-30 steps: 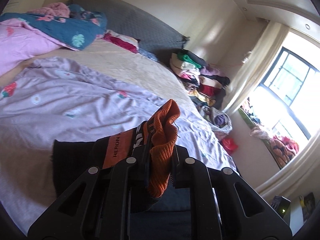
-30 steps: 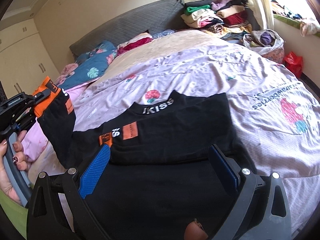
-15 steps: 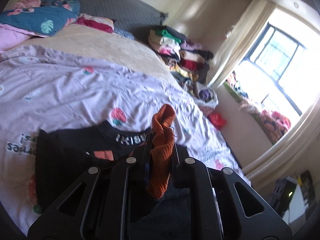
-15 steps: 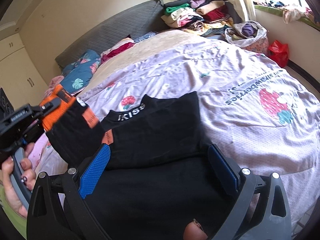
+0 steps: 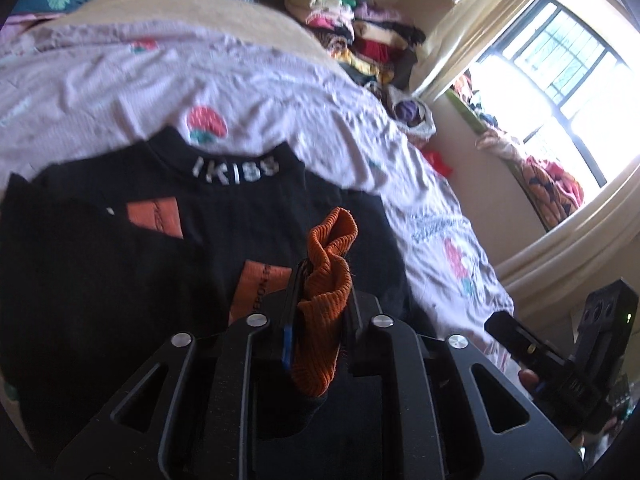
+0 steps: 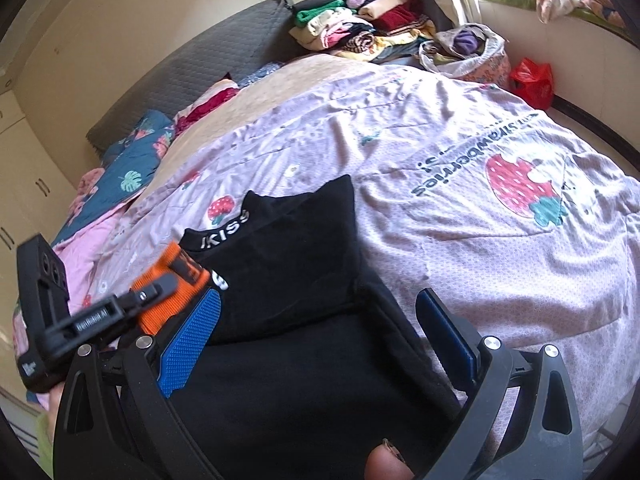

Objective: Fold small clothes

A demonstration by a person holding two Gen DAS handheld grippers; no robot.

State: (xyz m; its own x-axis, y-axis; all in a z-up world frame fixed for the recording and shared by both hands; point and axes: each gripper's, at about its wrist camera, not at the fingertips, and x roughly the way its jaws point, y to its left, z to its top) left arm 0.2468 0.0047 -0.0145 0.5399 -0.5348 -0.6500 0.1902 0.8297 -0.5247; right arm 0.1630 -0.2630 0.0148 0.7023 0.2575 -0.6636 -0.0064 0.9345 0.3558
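**Tongs: left pinches cuff, right spread wide**

The left tongs clamp the orange cuff of the black top lying on the bed, collar toward the pillows. The right tongs gape over its hem, partly hidden.

a home bedroom: a bed with strawberry-print sheet, grey headboard, pillows, stacked clothes and a barred window.

Black right claw with blue ridged pads and silver screws.
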